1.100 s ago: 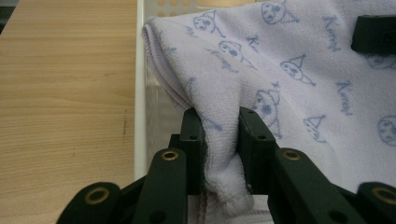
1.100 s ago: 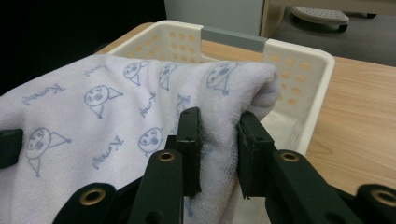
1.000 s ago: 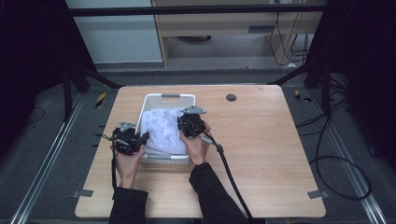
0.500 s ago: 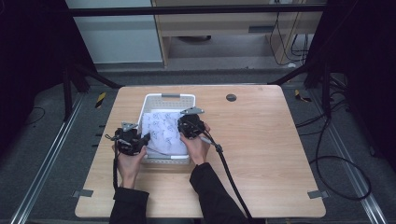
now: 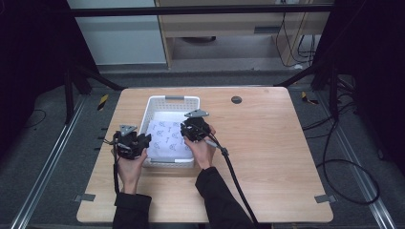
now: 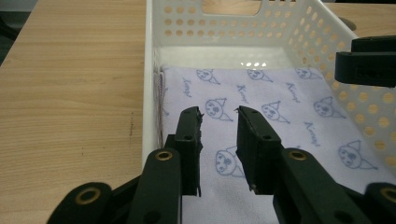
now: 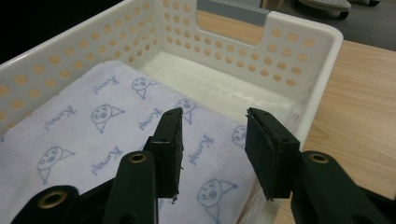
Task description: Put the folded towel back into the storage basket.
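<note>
Flat on the floor of the white perforated basket [image 5: 191, 102] lies your printed cloth [image 5: 167, 138] — folded, nearer its front end. Your left gripper [image 6: 218, 116] and right gripper [image 7: 212, 122] hover over it, jaws parted — gripping nothing.

Cloth [image 6: 280, 107] near end hidden behind jaws; print wording illegible.

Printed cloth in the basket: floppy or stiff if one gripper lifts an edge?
Likely floppy: the printed cloth lies flat, following the white basket floor. Probably light, being thin fabric. Lifted by one edge, it would likely drape rather than hold shape.
</note>
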### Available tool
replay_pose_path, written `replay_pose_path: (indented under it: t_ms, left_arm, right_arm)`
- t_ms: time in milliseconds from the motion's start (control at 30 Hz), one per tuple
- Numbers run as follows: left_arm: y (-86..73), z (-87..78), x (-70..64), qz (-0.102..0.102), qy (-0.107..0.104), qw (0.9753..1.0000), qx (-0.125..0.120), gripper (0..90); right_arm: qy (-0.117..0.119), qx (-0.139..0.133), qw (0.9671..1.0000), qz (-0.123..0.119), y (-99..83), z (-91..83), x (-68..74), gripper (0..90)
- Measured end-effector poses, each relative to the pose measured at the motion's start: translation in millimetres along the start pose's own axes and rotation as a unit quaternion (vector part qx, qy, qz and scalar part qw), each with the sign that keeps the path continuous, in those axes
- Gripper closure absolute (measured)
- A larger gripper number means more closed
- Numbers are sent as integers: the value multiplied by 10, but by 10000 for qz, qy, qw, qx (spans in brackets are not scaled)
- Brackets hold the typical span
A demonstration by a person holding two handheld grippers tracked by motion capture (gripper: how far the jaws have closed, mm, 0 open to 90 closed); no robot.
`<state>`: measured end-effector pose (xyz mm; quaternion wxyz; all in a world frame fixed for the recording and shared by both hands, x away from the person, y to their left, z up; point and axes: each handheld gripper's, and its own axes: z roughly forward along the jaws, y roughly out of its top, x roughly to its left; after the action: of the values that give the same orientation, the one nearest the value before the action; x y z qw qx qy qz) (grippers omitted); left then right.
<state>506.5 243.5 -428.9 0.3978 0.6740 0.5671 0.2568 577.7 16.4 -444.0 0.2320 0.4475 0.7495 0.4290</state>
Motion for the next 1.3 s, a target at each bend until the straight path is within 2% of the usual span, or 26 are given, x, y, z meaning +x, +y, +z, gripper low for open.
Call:
replay_pose_path:
  t_ms: [167,200,333,400,467,567,700,767,933,1133,1300]
  left_arm:
    - [-23,-68,-23,-25,-137,9998,-118,664]
    - [-32,-81,-35,-27,-149,9998,-154,646]
    - [-66,-138,-68,-12,-272,9993,-241,605]
    - [-80,-167,-89,17,-335,9991,-267,594]
    - [-94,-209,-126,55,-441,9986,-284,533]
    - [-109,-245,-162,105,-474,9983,-327,500]
    - [-154,-313,-214,113,-539,9974,-456,494]
    - [-169,-336,-247,150,-567,9972,-459,481]
    - [-212,-391,-350,248,-693,9962,-467,449]
    - [-265,-409,-427,363,-766,9955,-427,426]
    - [-325,-435,-488,432,-842,9947,-409,394]
  right_arm:
    - [3,-174,9998,8,8,-118,-44,498]
    - [4,-266,9996,-15,6,-176,-64,463]
    - [4,-419,9991,16,-14,-309,-114,416]
    - [3,-446,9990,33,-22,-346,-128,410]
    - [108,-506,9986,137,-54,-460,-184,399]
    - [119,-542,9984,145,-79,-535,-217,381]
    - [189,-583,9979,197,-148,-685,-293,339]
    - [222,-619,9976,237,-182,-753,-335,321]
    - [124,-650,9976,214,-307,-939,-439,230]
    - [58,-684,9973,244,-422,-1091,-551,198]
    - [115,-683,9972,285,-539,-1219,-645,167]
